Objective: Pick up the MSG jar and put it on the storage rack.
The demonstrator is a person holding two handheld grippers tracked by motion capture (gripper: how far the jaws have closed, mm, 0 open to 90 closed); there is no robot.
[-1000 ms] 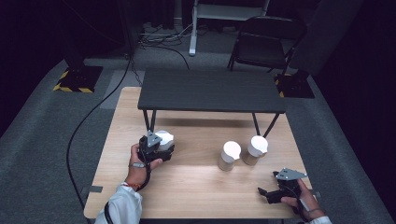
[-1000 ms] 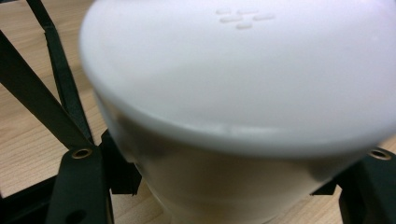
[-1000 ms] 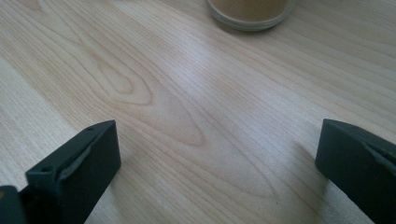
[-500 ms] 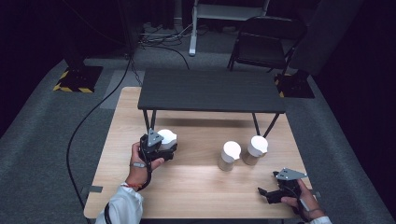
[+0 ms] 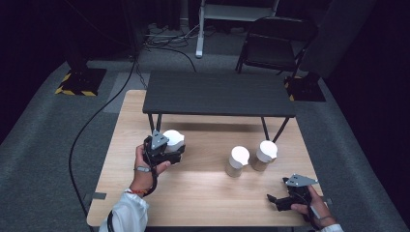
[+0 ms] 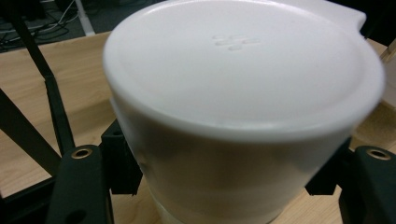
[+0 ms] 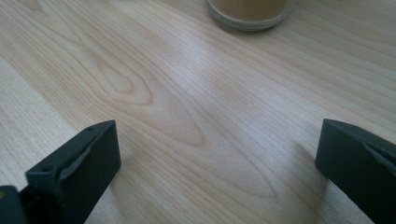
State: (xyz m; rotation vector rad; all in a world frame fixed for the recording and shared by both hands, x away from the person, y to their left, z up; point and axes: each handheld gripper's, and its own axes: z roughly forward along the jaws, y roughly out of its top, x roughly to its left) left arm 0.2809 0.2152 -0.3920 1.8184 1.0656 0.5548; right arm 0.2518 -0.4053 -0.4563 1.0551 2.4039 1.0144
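Left tongs (image 5: 169, 151) clamped on white-lidded cup (image 6: 243, 93) near bench (image 5: 203, 193) left edge, right tongs (image 7: 219, 158) apart at near right corner, two lidded cups (image 5: 238, 161) between.

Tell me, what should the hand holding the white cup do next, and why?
Probably carry the white lidded cup toward the two lidded cups standing mid-table and set it beside them. The left tongs are shut on it, bare wood lies between, and the right tongs rest open, far off.
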